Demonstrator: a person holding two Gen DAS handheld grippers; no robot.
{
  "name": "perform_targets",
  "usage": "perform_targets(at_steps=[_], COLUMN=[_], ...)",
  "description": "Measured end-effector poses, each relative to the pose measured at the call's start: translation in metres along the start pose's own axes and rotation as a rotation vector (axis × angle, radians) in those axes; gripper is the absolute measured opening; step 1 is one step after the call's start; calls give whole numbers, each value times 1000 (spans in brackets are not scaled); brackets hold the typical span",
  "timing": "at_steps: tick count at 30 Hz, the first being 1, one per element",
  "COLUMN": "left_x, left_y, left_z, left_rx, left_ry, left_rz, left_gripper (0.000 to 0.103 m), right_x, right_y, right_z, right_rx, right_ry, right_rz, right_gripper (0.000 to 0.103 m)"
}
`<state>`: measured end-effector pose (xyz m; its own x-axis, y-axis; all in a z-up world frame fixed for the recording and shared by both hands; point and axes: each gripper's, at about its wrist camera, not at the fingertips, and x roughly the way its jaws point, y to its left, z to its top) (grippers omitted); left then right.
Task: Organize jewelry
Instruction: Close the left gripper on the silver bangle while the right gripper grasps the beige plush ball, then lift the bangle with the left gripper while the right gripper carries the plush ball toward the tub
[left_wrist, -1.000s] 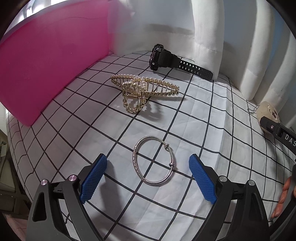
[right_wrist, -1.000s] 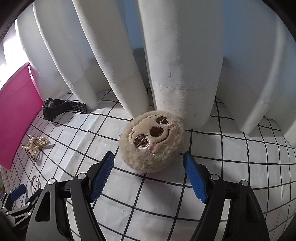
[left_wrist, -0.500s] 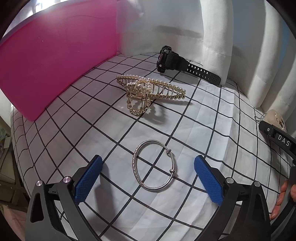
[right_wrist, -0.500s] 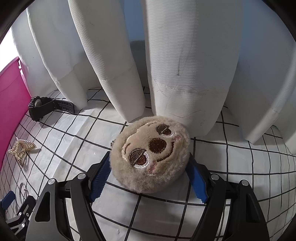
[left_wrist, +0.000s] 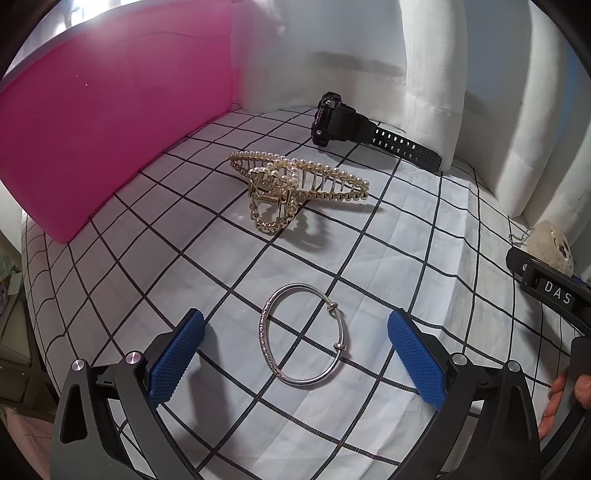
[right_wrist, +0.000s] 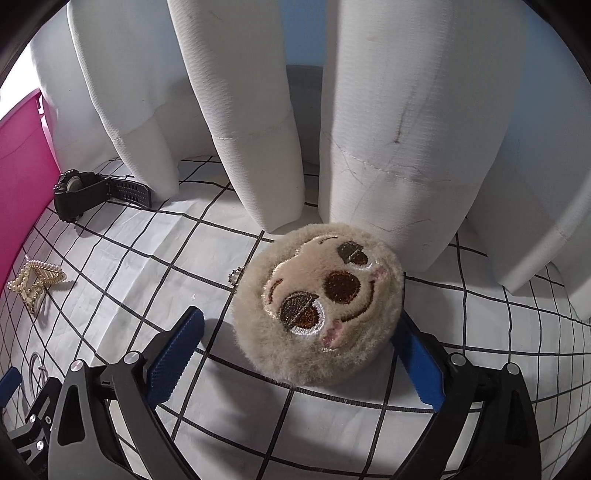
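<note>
The left hand-held gripper (left_wrist: 295, 360) stood wide open and empty, its blue pads on either side of a silver bangle (left_wrist: 303, 335) lying flat on the checked surface (left_wrist: 424, 236). Beyond lay a pearl hair clip (left_wrist: 291, 190) and a black watch (left_wrist: 354, 127). The right hand-held gripper (right_wrist: 295, 358) had just been opening, its jaws wide around a plush toy (right_wrist: 319, 308); its right pad was just beside the fur, contact unclear.
</note>
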<state>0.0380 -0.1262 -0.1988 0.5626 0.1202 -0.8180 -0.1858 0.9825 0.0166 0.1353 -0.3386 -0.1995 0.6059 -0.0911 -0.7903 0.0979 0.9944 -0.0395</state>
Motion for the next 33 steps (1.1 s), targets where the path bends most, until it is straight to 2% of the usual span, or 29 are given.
perform_targets(at_steps=[5, 7, 9, 12, 14, 16, 20, 33], left_x=[-2, -5, -7, -9, -11, -12, -12, -23], left_y=[-1, -3, -6, -7, -7, -8, -7, 11], left_z=[-1, -4, -5, -6, -7, -7, -6, -6], left_rx=[3, 16, 31, 35, 40, 48, 56, 47], left_ry=[-13, -27, -36, -45, -55, -62, -63, -53], left_rz=[-11, -19, -29, -36, -40, -48, -55, -78], left_gripper=[92, 83, 78, 67, 56, 42, 41, 41], right_x=[-3, -4, -5, -11, -15, -17, -21, -51], right_y=[-4, -3, -3, -1, 0, 0, 1, 8], right_z=[-1, -2, -3, -6, -7, -9, -13, -35], right_rx=[-1, -8, -11, -20, -21, -22, -19, -2], right_ry=[5, 1, 1, -9, -18, -20, -26, -42], right_rz=[9, 13, 18, 24, 25, 27, 38, 69], right_gripper=[94, 93, 93, 83, 65, 55, 49, 48])
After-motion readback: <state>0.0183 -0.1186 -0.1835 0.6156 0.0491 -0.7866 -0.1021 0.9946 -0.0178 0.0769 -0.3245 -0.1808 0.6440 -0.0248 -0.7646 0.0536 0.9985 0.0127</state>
